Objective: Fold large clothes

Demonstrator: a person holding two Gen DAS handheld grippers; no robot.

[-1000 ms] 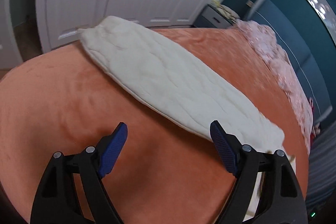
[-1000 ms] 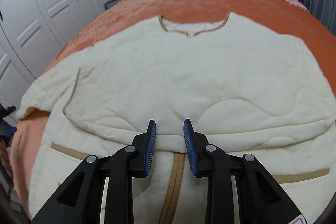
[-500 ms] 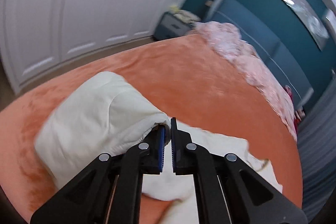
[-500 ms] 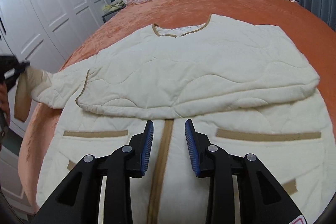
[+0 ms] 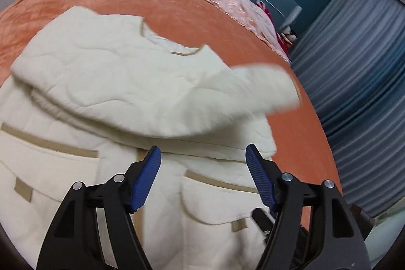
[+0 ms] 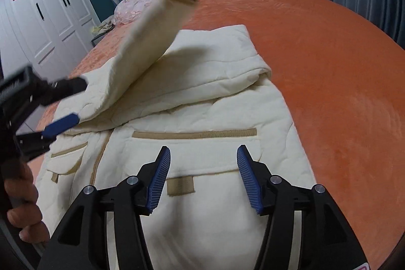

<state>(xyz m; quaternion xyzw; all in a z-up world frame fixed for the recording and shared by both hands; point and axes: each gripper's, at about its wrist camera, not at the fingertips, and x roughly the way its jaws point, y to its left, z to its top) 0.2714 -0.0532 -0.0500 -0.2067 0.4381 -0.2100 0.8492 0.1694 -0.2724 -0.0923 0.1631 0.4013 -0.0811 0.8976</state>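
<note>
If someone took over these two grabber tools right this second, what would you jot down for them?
Left gripper: open, holding nothing, over the jacket's front near the zip line.
Right gripper: open, empty, above the right-side pocket.
Cream quilted jacket: lies front-up on the orange bedspread. One sleeve is folded across the chest. The other sleeve is blurred and airborne over the chest, not settled.
Done: first sleeve fold.
Left: probably let the second sleeve land and smooth it, then fold the body up.
</note>
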